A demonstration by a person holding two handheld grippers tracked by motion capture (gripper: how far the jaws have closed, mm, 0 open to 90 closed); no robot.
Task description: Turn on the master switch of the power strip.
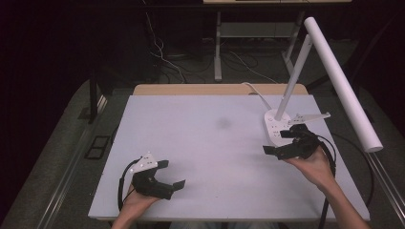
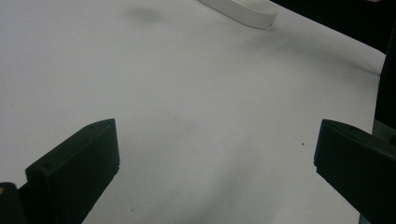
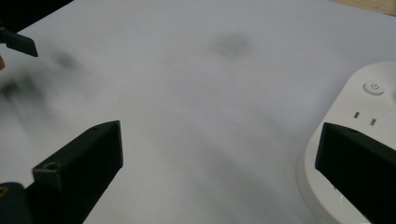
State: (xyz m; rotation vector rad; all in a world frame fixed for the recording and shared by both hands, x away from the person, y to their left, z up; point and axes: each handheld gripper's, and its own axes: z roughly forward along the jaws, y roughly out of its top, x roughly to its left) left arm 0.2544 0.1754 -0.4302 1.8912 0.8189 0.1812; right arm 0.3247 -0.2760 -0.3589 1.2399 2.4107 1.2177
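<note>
Clearly the risk sits at the right gripper (image 1: 285, 141), jaws spread beside the lamp base (image 3: 355, 140): a careless nudge could tip the lamp; left gripper (image 1: 168, 173) idles open.

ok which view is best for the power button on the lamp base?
Right gripper view: the power button sits close and sharp on the lamp base, beside the right hand-held gripper. High view shows the base small, buttons just specks. Left gripper view catches just the base's edge.
</note>
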